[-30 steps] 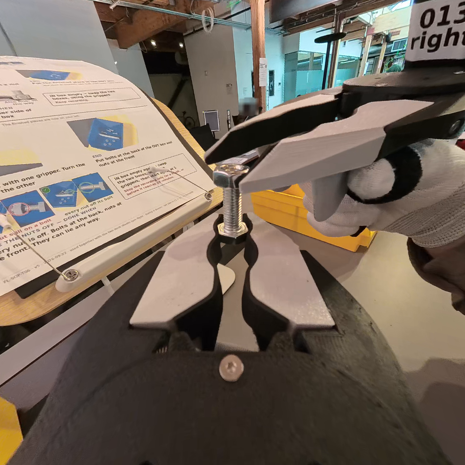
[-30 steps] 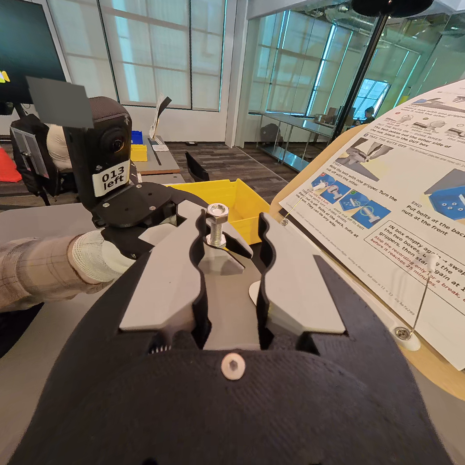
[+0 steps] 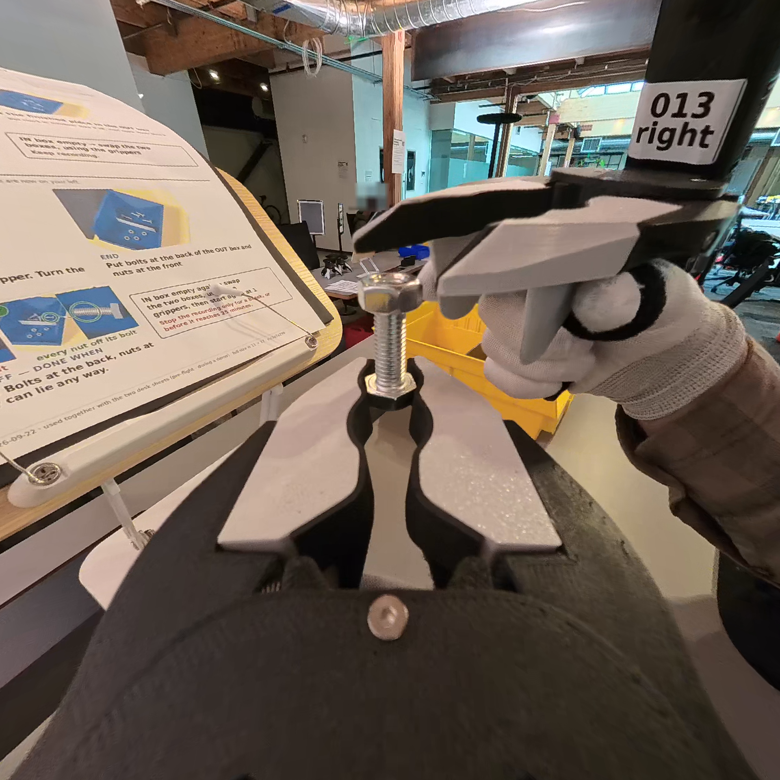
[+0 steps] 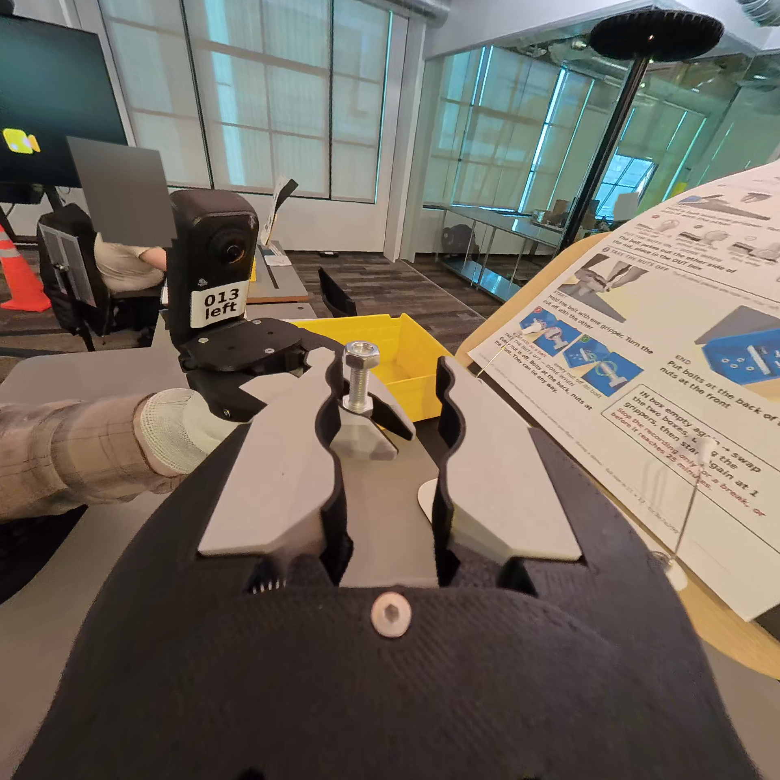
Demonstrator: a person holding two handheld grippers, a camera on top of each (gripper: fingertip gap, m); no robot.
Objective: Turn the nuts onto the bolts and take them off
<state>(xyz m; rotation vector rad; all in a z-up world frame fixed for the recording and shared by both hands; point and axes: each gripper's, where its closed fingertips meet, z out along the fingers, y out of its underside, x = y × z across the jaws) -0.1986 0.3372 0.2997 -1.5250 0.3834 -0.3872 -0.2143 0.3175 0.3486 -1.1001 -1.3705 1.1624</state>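
Observation:
A silver bolt [image 3: 390, 337] stands upright, its hex head clamped at the bottom between the tips of my left gripper [image 3: 390, 392]. A silver nut [image 3: 390, 293] sits at the top end of its thread. My right gripper [image 3: 401, 266], held by a white-gloved hand, is open, with its fingers level with the nut and just right of it. In the right wrist view the nut [image 4: 361, 354] and bolt [image 4: 358, 388] stand inside the open right gripper [image 4: 388, 371], close to its left finger. The left gripper [image 4: 363, 418] is shut on the bolt head below.
A yellow bin [image 3: 464, 350] stands on the grey table [image 3: 591, 464] just behind the bolt, and also shows in the right wrist view [image 4: 396, 350]. A printed instruction sheet on a tilted wooden stand [image 3: 126, 274] is close on one side [image 4: 633, 380]. A person sits far back [image 4: 122, 261].
My right gripper has shifted slightly up and to the right, so its near finger no longer overlaps the nut. The left gripper and the bolt have stayed put.

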